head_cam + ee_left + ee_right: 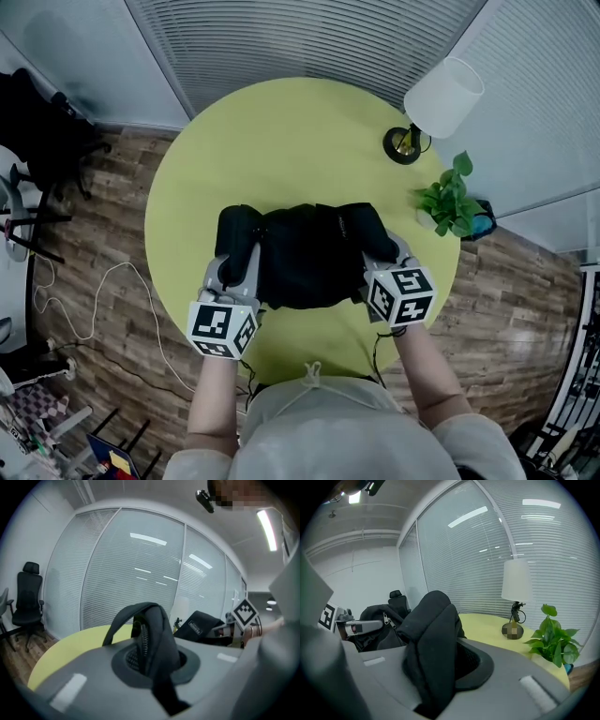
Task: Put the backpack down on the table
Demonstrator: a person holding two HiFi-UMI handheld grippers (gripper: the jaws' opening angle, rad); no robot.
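Both clamped, left hand-held gripper (235,259) and right hand-held gripper (382,255) hold the backpack (305,253) between them.

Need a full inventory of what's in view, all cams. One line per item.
table: 1, yellow-green, round, middle of the head view
backpack: 1, black, over the table's near part, held at both ends
lamp: 1, white shade and dark base, table's far right edge
potted plant: 1, green, table's right edge, nearer than the lamp
office chair: 1, black, far left by the blinds
cable: 1, white, left of the table
left gripper: 1, grey, shut on the backpack's left end
right gripper: 1, grey, shut on the backpack's right end
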